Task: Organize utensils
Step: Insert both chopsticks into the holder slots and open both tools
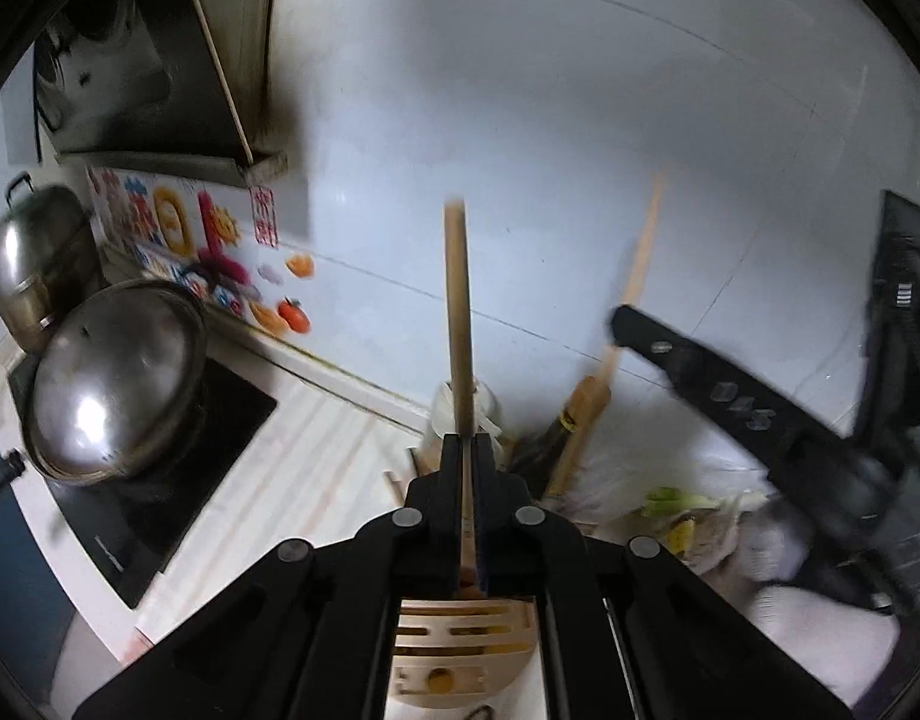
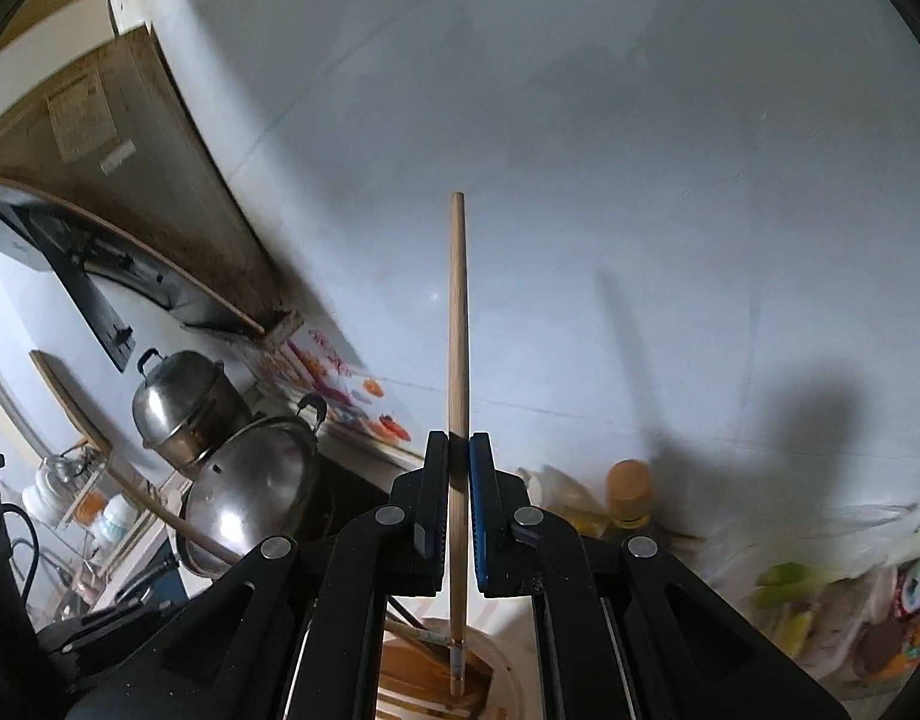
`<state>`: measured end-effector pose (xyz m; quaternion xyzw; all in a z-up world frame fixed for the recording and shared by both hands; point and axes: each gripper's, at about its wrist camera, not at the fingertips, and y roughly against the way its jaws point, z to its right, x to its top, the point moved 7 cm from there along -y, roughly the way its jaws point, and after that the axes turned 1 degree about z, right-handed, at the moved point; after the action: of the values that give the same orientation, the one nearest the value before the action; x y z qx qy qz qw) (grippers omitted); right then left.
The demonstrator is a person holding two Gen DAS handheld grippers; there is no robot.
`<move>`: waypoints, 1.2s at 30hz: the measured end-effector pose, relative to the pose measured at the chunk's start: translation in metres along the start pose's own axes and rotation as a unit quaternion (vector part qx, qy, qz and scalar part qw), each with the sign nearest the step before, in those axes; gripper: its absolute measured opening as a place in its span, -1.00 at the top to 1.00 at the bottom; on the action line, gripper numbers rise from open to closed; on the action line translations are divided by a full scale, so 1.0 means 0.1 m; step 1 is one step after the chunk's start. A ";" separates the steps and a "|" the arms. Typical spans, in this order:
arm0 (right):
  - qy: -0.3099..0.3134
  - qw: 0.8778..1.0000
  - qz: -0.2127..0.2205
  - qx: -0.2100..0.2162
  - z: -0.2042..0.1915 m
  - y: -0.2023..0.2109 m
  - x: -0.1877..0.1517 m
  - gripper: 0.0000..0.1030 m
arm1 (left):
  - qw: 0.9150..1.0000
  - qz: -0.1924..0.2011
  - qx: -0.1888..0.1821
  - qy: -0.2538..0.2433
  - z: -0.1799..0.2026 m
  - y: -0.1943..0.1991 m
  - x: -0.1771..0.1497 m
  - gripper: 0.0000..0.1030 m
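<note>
My left gripper [image 1: 467,441] is shut on a wooden slotted spatula [image 1: 458,300]. Its handle sticks up past the jaws and its slotted head [image 1: 460,630] shows below them. Behind the handle stands a white utensil cup [image 1: 490,405]. My right gripper [image 2: 458,438] is shut on a long thin wooden stick [image 2: 457,312], which points up toward the wall. In the left wrist view the right gripper [image 1: 625,324] hangs blurred at the right with that stick [image 1: 643,246] in it. Below the right jaws shows a pale round rim [image 2: 511,657] with wooden pieces inside.
Two steel pots, one lidded [image 1: 115,384] and one taller [image 1: 34,264], sit on a black hob [image 1: 220,420] at the left under a range hood [image 1: 130,60]. A capped bottle [image 2: 628,492] and plastic bags of food [image 2: 820,594] lie at the right. White tiled wall behind.
</note>
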<state>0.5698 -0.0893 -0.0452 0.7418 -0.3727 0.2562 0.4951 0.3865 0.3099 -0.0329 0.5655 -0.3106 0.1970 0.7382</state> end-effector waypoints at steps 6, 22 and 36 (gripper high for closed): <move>0.013 1.000 -0.018 -0.001 -0.07 -0.23 -0.17 0.87 | 1.000 -0.007 0.003 -0.010 0.01 -0.09 -0.05 0.99; 0.072 0.996 -0.053 0.019 -0.15 -0.16 -0.65 0.83 | 0.997 -0.017 0.043 0.055 -0.48 0.05 -0.28 0.88; 0.012 1.000 -0.027 -0.007 0.21 0.90 -0.81 -0.26 | 0.991 0.015 0.111 0.067 -0.88 0.45 -0.69 -0.93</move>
<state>0.4502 -0.1055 -0.0650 0.7450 -0.3479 0.2491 0.5117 0.3282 0.4110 -0.0622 0.6253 -0.2448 0.2785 0.6867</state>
